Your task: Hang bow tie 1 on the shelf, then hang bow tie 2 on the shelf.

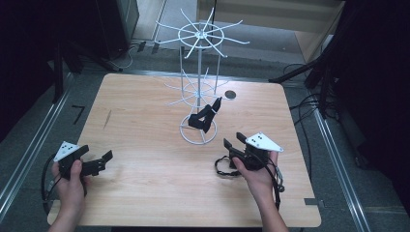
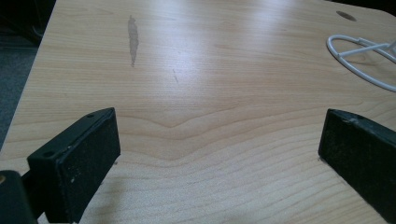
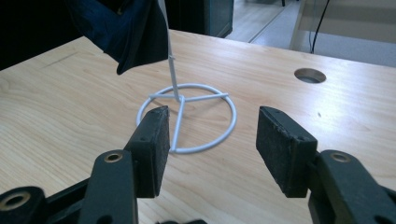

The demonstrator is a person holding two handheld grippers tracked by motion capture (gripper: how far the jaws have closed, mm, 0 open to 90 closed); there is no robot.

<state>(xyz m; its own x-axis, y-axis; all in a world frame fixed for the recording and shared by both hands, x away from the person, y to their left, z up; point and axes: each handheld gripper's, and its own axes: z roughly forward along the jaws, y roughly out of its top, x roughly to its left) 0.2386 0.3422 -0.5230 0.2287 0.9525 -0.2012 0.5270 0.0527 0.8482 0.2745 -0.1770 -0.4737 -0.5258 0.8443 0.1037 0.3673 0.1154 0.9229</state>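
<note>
A white wire rack point(image 1: 198, 72) with two tiers of hooks stands at the table's far middle. A black cloth item point(image 1: 205, 117) hangs from its lower tier, above the round base ring point(image 1: 197, 130). My right gripper point(image 1: 233, 141) is just right of the base, near the table top, jaws open with nothing between them. In the right gripper view the jaws point(image 3: 212, 126) frame the base ring point(image 3: 187, 119), and the dark cloth point(image 3: 126, 32) hangs at the upper left. My left gripper point(image 1: 104, 162) rests at the table's near left, open and empty point(image 2: 217, 135) over bare wood.
The wooden table point(image 1: 145, 193) has a round cable hole point(image 1: 230, 94) behind the rack and a grey streak point(image 1: 107, 118) at the left. The rack's base ring point(image 2: 359, 60) lies far right in the left gripper view. Dark stands and cables flank the table.
</note>
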